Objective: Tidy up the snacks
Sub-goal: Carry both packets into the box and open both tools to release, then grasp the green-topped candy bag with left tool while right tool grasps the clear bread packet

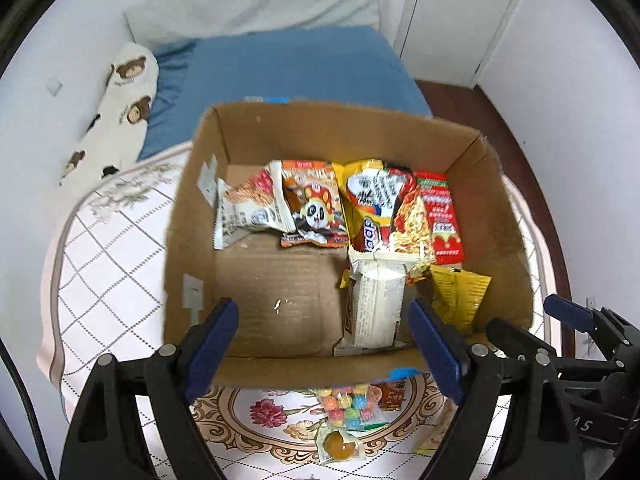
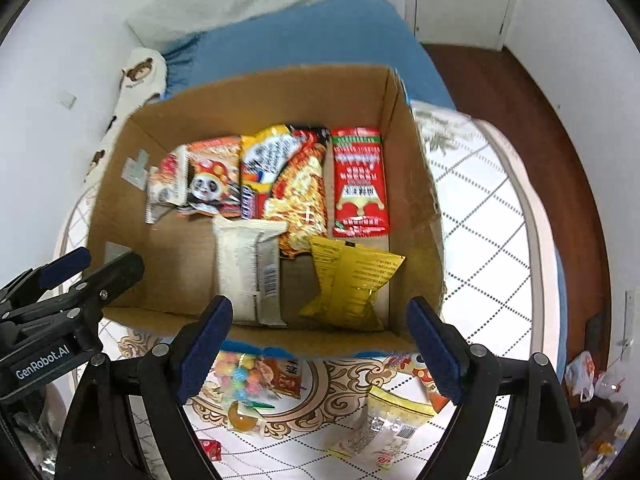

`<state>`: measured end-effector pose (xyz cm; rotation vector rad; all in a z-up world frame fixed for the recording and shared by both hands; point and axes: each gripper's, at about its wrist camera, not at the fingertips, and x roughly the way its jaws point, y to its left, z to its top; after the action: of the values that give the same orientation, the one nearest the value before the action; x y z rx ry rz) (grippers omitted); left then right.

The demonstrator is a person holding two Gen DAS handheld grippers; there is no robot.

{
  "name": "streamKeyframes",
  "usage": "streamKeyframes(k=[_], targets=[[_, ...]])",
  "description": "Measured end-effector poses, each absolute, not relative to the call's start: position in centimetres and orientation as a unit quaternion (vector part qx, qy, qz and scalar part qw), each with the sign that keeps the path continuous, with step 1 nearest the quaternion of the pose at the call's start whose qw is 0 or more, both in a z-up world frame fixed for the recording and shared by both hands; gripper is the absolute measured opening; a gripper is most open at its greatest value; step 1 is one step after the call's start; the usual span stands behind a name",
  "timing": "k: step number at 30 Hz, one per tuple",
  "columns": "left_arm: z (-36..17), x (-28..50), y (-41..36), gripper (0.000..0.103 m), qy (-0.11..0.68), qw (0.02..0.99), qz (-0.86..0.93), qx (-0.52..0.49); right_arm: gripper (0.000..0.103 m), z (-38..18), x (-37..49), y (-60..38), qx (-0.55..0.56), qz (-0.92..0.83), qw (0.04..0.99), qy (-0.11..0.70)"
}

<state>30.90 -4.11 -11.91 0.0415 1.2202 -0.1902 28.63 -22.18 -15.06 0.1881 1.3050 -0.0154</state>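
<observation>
Below my two grippers sits an open cardboard box (image 1: 192, 216) on a quilted bedspread (image 1: 108, 264) with a diamond grid and a floral medallion. My left gripper (image 1: 324, 348) hangs over the box's near wall with its blue-padded fingers (image 1: 212, 344) spread wide and nothing between them; my right gripper (image 2: 320, 344) hangs just beside it, its fingers (image 2: 434, 348) likewise spread and empty. Along the far side of the box lie a white packet (image 1: 244, 208), a panda packet (image 1: 312, 208), a yellow and red bag (image 1: 368, 208), a noodle packet (image 1: 412, 224) and a red packet (image 1: 444, 216), overlapping one another in a row. Nearer to me a pale wrapped bar (image 1: 376, 304) lies lengthwise on the box floor, and a yellow crinkled packet (image 2: 352, 280) rests beside it toward the right wall. Outside the box, on the bedspread just in front of the near wall, lie a bag of coloured candy balls (image 1: 348, 408), an orange jelly cup (image 1: 340, 446), a clear packet with a yellow top (image 2: 384, 424) and a small red item (image 2: 210, 448). Beyond the box are a blue sheet (image 1: 296, 68) and a bear-print pillow (image 1: 120, 108).
</observation>
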Motion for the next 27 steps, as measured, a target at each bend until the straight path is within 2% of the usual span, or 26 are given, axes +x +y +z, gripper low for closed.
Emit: streamKeyframes(k=[10, 17, 22, 27], targets=[[-7.1, 26.6, -2.9, 0.086, 0.514, 0.852, -0.093, 0.011, 0.09, -10.0, 24.7, -20.8, 0.084, 0.002, 0.825, 0.559], [-6.3, 23.2, -2.0, 0.086, 0.506, 0.858, -0.086, 0.005, 0.09, -8.7, 21.7, -21.0, 0.117, 0.013, 0.829, 0.547], [-9.4, 21.3, -1.5, 0.086, 0.539, 0.839, -0.074, 0.008, 0.09, -11.2, 19.4, -22.0, 0.144, 0.006, 0.812, 0.566], [-16.9, 21.0, -2.2, 0.086, 0.627, 0.775, -0.08, -0.01, 0.09, -17.2, 16.8, -24.2, 0.196, -0.023, 0.771, 0.605]])
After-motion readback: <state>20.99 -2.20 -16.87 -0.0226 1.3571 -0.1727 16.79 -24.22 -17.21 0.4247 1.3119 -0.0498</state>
